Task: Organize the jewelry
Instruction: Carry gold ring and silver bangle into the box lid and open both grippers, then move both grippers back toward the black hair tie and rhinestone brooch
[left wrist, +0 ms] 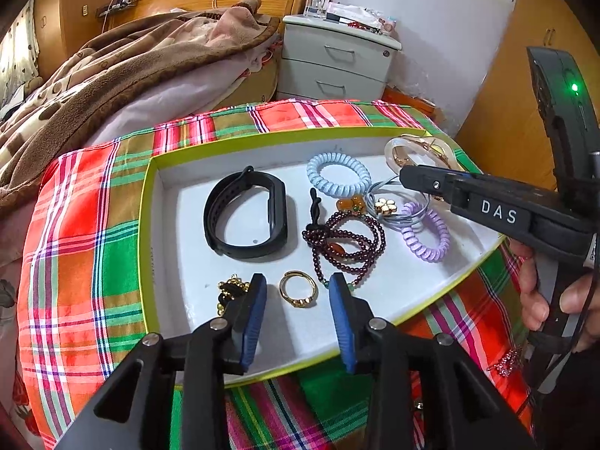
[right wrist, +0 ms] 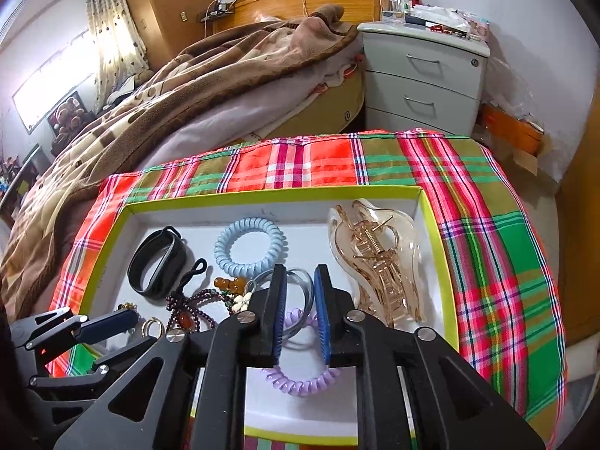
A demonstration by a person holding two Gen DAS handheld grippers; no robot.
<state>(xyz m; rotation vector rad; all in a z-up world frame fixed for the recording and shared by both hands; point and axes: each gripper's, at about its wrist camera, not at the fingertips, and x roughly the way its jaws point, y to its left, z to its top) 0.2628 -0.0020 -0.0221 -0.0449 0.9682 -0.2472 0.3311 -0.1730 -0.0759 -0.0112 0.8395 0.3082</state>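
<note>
A white tray with a yellow-green rim (left wrist: 150, 247) (right wrist: 435, 225) lies on a plaid cloth and holds jewelry. My left gripper (left wrist: 298, 285) is open, its blue pads on either side of a gold ring (left wrist: 299, 289). Also in the tray are a black wristband (left wrist: 245, 217), a dark red bead bracelet (left wrist: 345, 243), a blue coil hair tie (left wrist: 337, 174), a purple coil tie (left wrist: 427, 238) and a gold chain piece (left wrist: 230, 288). My right gripper (right wrist: 300, 273) is open and empty above the purple coil tie (right wrist: 300, 380) and a clear bangle (right wrist: 303, 281). A clear amber hair claw (right wrist: 378, 258) lies at the tray's right.
The tray sits on a red-green plaid cloth (right wrist: 487, 247) over a small table. A bed with a brown blanket (right wrist: 168, 112) lies to the left behind. A grey two-drawer nightstand (right wrist: 423, 82) stands beyond the table. The right gripper's body (left wrist: 506, 210) reaches over the tray's right side.
</note>
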